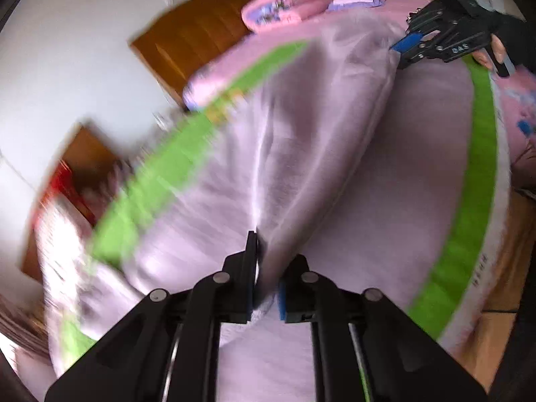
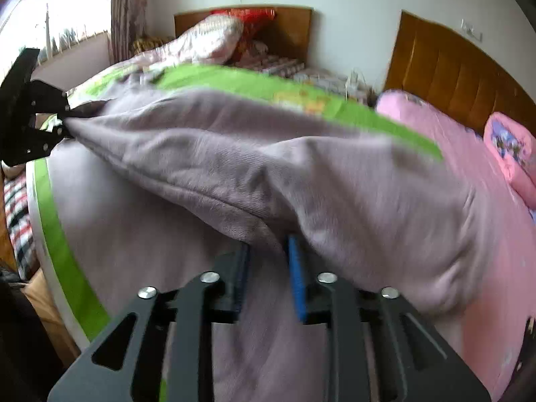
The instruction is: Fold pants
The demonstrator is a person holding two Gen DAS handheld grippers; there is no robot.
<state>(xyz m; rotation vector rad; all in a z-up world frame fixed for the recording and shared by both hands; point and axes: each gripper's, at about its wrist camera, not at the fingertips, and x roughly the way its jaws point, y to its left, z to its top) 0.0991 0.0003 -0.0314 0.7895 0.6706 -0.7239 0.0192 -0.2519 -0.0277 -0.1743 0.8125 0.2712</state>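
Two grippers, left gripper point(image 1: 266, 268) and right gripper point(image 2: 268, 251), each pinching mauve pants point(image 2: 234, 160), lifted taut over green-bordered mat point(image 1: 475, 167), long axis six to one o'clock

The pants point(image 2: 234, 167) hang stretched between the two tools, lifted above the bed point(image 2: 485, 201) and its mat point(image 2: 60, 251). The left hand-held gripper point(image 1: 266, 268) pinches one end of the fabric between its fingers; the right hand-held gripper point(image 2: 268, 258) pinches the other end, and each appears at the far end of the garment in the other's view. The mat lies on the bed beneath the pants, its border running along the bed's edge. Pillows point(image 2: 512, 154) rest at the head of the bed, before the headboard point(image 2: 452, 73). A second bed point(image 2: 234, 43) stands behind, by the window point(image 2: 50, 16).
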